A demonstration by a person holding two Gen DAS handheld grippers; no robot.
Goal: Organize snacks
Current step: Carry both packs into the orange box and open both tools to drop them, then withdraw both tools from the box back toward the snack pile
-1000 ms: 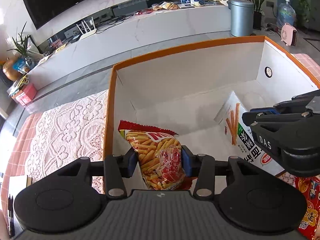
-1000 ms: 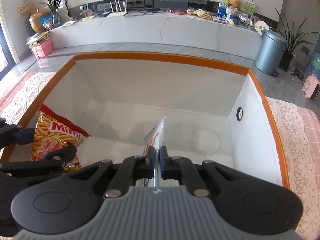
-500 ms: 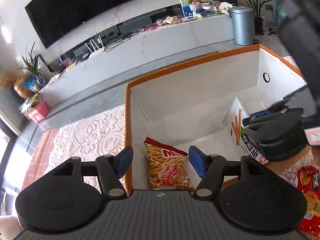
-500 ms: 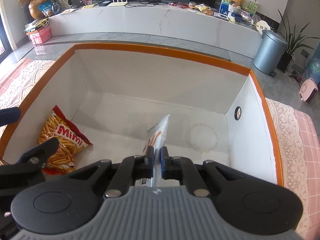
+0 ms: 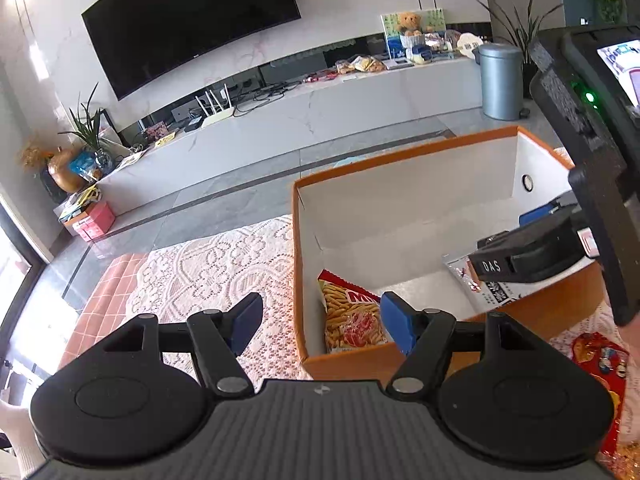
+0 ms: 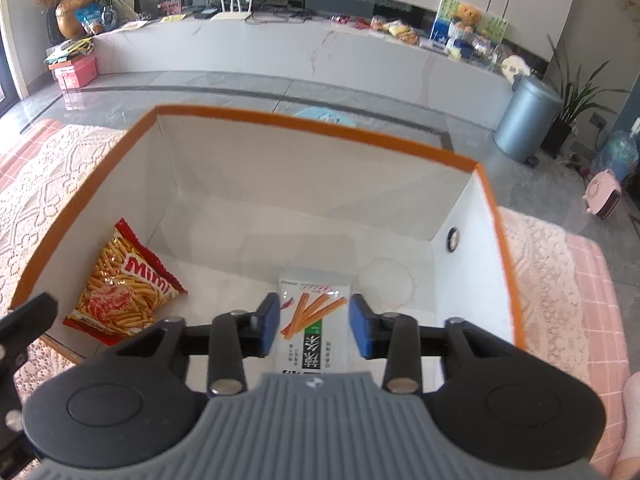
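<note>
**Both packets in the box, both grippers letting go**

Left wrist view: left gripper (image 5: 320, 322) has its jaws opening, already wide, nothing between the blue pads. It sits above the near-left corner of the orange-rimmed white cardboard box (image 5: 404, 160). The red-and-yellow crinkly foil packet of stick snacks (image 5: 352, 318) leans in that corner against the left wall. A red printed foil packet (image 5: 600, 364) lies outside the box on the lace cloth, just right of the near wall; probably the next pick, though it is partly cut off.

Right wrist view: right gripper (image 6: 314, 326) has its jaws opening, pads clear of the white flat plastic packet with orange sticks printed on it (image 6: 314, 312), which lies flat on the box floor near the near wall, centre-right.

Handling: all look light, soft, air-puffed, slick film, brittle contents. Pinch the crimped seam or a corner, gently; squeezing the middle risks crushing the sticks.
</note>
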